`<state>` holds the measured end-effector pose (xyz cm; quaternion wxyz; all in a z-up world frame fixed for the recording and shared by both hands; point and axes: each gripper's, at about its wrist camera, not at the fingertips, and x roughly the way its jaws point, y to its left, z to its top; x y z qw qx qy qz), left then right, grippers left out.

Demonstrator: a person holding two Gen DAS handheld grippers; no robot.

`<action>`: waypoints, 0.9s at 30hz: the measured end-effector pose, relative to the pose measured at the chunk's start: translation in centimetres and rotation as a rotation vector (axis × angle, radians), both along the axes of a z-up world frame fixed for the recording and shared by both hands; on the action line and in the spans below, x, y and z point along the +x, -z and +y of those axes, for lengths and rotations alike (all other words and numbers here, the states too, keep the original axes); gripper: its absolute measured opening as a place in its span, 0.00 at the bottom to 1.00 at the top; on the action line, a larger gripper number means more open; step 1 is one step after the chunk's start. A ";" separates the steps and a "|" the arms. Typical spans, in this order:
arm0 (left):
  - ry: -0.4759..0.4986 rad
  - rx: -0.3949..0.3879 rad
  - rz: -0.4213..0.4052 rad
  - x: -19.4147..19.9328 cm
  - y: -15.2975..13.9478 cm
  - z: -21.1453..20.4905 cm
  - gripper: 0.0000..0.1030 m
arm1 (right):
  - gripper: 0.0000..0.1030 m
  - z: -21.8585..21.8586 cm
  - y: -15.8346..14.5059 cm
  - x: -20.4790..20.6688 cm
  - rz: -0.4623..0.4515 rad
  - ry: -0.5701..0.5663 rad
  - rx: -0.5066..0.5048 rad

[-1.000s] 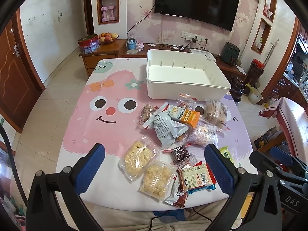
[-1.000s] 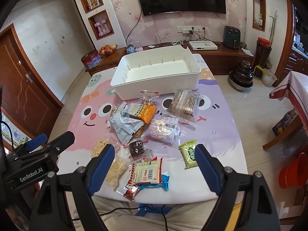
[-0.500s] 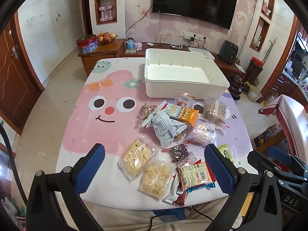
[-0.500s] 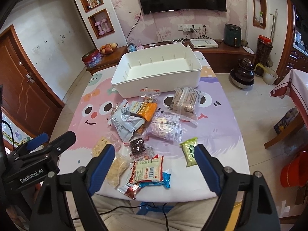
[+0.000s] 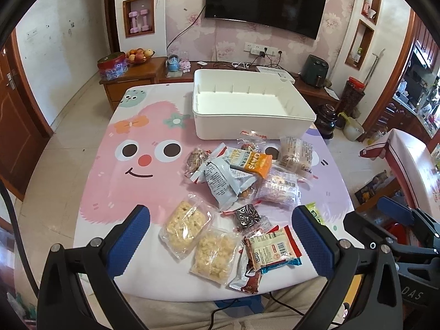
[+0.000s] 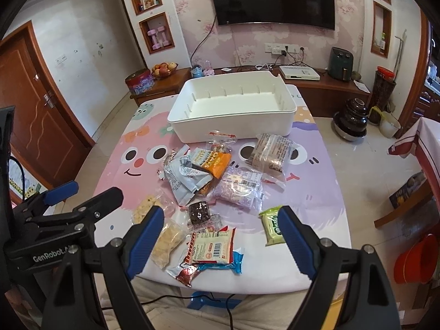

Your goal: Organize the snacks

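Both views now sit slightly lower over the snacks (image 5: 239,189), heaped before the empty white bin (image 5: 247,126); left gripper (image 5: 220,236) and right gripper (image 6: 220,236), fingers wide, hover nearest the red-edged packet (image 6: 213,247).

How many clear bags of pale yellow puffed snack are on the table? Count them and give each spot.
2. One clear bag of pale yellow puffed snack lies near the table's front edge, left of the pile; the second touches it, nearer the edge. Others may hide beneath the pile.
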<state>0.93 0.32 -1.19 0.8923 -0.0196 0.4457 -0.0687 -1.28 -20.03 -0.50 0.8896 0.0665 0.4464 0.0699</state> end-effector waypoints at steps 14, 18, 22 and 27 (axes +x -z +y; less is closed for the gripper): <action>0.018 0.063 0.012 1.3 0.0 0.6 1.00 | 0.83 0.5 -0.1 0.5 -0.010 -0.022 -0.032; 0.018 0.090 0.005 1.7 0.5 0.9 1.00 | 0.83 0.6 1.2 1.0 0.029 -0.044 -0.035; 0.027 0.090 0.018 2.1 1.6 1.6 1.00 | 0.83 0.8 3.0 1.4 0.060 -0.070 -0.068; 0.051 0.085 0.068 2.8 4.2 2.6 1.00 | 0.83 0.9 6.0 2.1 0.128 -0.106 -0.100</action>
